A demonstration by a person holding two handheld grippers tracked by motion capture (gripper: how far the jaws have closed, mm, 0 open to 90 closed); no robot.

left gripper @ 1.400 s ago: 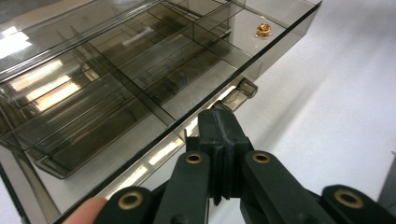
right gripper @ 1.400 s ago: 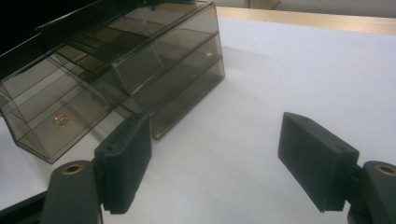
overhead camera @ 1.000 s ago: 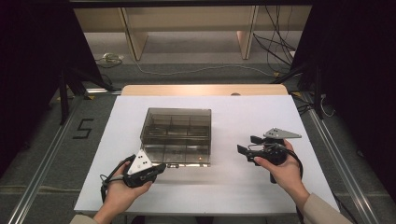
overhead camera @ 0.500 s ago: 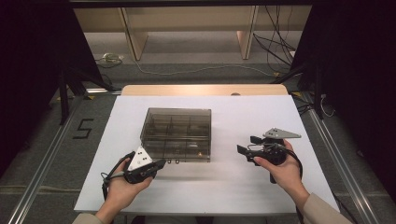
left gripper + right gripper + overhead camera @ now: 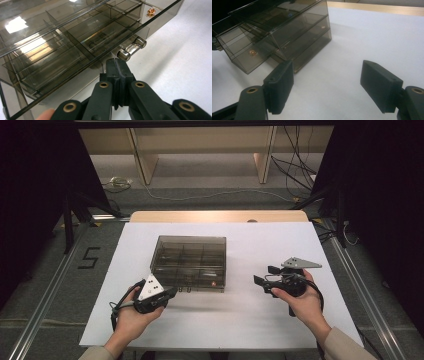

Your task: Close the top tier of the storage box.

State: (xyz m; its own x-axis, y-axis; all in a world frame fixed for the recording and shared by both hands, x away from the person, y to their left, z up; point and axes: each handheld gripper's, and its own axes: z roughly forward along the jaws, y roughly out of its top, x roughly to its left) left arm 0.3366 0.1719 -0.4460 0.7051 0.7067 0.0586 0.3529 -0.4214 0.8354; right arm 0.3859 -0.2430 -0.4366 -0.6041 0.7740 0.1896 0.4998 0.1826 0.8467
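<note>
The smoked-plastic compartment box [image 5: 189, 262] sat mid-surface [image 5: 240, 320]. The left gripper [image 5: 117, 67] was clenched empty just near of the box's front handle [image 5: 131, 48]; the right gripper [image 5: 327, 87] hung spread wide to the right. A push from closed jaws could have skidded the light box far.

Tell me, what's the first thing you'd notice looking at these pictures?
A smoky see-through box with little compartments sits in the middle of the white table. The left gripper, jaws shut, points at its front handle. The right gripper hangs wide open off to the right.
</note>
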